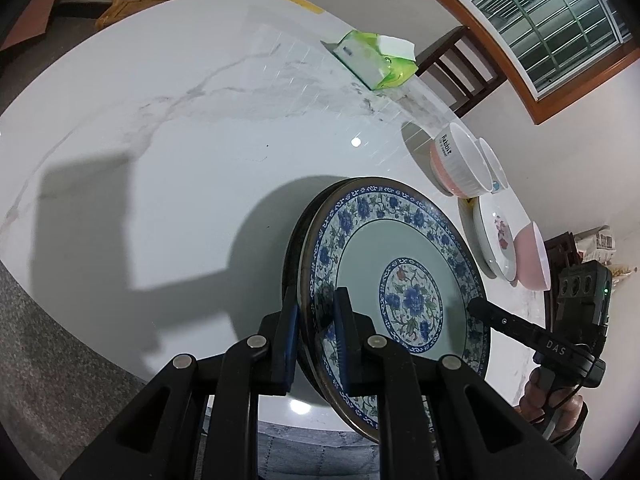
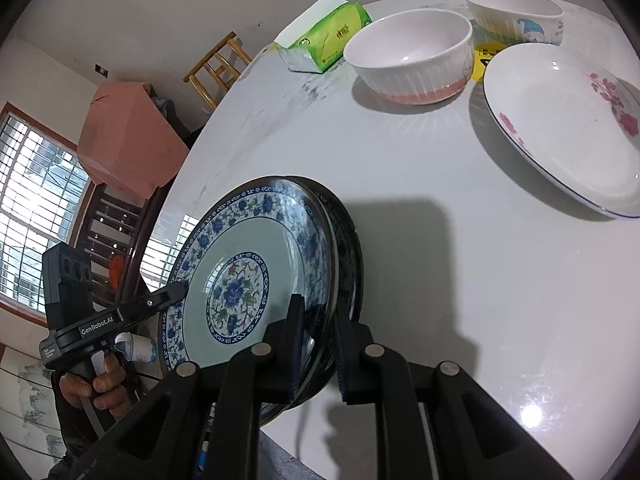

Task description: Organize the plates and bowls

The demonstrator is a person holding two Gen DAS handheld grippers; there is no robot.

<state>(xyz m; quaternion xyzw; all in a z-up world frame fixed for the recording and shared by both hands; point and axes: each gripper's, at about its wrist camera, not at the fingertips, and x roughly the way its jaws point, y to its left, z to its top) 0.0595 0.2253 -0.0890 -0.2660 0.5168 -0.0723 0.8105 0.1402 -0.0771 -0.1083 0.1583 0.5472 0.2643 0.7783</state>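
A blue floral plate (image 1: 400, 280) lies on a dark plate (image 1: 294, 240) on the white marble table (image 1: 180, 140). My left gripper (image 1: 316, 320) is shut on the blue plate's rim. My right gripper (image 2: 320, 320) is shut on the opposite rim of the blue floral plate (image 2: 240, 272), with the dark plate (image 2: 352, 248) just under it. Each view shows the other gripper at the far rim. A white plate with red flowers (image 2: 560, 128), a white-and-pink ribbed bowl (image 2: 412, 56) and a cartoon-printed bowl (image 2: 516, 12) stand further back. A pink bowl (image 1: 530, 256) sits at the table's right edge.
A green tissue pack (image 2: 324, 36) lies near the far table edge, also in the left wrist view (image 1: 376, 56). A yellow label (image 2: 486, 60) lies between the bowls. Wooden chairs (image 1: 460, 68) stand around the table.
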